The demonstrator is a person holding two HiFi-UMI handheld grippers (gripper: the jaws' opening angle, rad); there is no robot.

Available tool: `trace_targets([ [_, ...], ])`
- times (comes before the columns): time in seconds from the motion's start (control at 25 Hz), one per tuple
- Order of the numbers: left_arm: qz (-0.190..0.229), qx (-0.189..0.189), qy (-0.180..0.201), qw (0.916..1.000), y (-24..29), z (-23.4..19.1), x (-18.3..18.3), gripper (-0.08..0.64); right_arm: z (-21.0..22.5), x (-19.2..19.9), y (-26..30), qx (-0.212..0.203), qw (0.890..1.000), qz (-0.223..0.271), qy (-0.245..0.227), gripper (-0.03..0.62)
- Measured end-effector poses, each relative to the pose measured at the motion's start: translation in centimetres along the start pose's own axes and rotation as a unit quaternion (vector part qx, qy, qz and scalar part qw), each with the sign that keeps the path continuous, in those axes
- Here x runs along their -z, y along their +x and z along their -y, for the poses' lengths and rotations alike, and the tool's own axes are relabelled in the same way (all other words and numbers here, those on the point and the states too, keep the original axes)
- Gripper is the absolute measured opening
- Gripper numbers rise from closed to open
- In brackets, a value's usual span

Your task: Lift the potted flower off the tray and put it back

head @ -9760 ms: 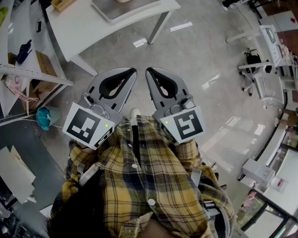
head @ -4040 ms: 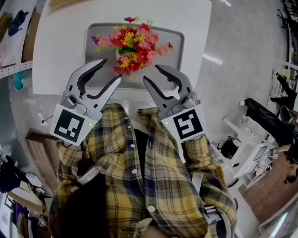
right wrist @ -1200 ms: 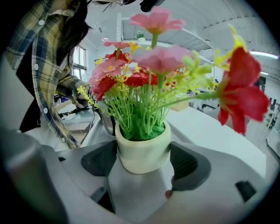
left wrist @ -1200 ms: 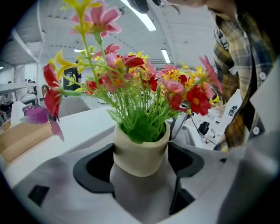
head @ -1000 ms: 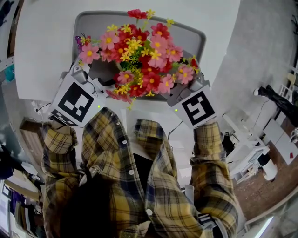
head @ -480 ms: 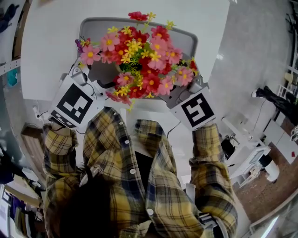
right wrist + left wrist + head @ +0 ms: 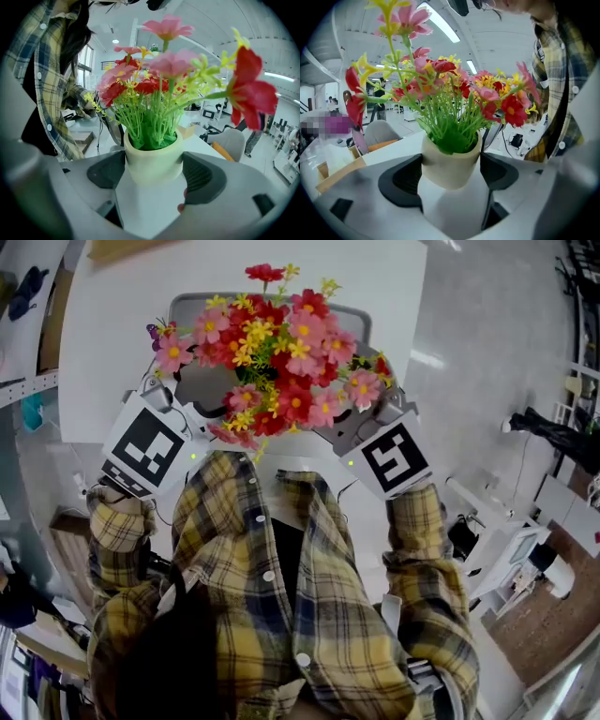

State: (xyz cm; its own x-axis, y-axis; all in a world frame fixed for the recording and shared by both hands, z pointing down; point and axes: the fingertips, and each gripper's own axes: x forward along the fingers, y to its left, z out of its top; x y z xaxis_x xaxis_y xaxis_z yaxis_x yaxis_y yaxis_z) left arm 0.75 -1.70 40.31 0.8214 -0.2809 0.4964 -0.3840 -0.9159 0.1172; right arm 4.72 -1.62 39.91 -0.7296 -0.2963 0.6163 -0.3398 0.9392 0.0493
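Note:
The potted flower (image 7: 272,348) is a bunch of red, pink and yellow blooms in a cream pot (image 7: 450,164). In the head view it stands over the grey tray (image 7: 187,307) and hides most of it. My left gripper (image 7: 451,180) is shut on the pot from one side, a dark pad against each flank just under the rim. From the opposite side my right gripper (image 7: 153,180) is shut on the same pot (image 7: 153,161). In the head view only the two marker cubes show (image 7: 150,446) (image 7: 394,457); the blooms hide the jaws and the pot's foot.
The tray lies on a white table (image 7: 103,334) whose near edge is right in front of my plaid shirt (image 7: 281,596). A wooden box (image 7: 122,247) sits at the table's far left. Grey floor lies to the right, shelving to the left.
Over the last second the bouquet has kept its size while the tray beneath looks smaller and more covered, so the pot seems to have risen. Both grippers have stayed shut on it.

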Motion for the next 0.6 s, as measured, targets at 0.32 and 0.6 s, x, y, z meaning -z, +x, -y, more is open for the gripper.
trace_targets([
  [0.32, 0.018, 0.003, 0.009, 0.9998, 0.48, -0.29, 0.24, 0.374, 0.21, 0.28, 0.31, 0.018, 1.0, 0.011, 0.002, 0.362],
  [0.6, 0.038, 0.002, 0.013, 0.9992, 0.58, -0.33, -0.13, 0.374, 0.42, -0.02, 0.02, 0.027, 0.999, 0.015, -0.011, 0.362],
])
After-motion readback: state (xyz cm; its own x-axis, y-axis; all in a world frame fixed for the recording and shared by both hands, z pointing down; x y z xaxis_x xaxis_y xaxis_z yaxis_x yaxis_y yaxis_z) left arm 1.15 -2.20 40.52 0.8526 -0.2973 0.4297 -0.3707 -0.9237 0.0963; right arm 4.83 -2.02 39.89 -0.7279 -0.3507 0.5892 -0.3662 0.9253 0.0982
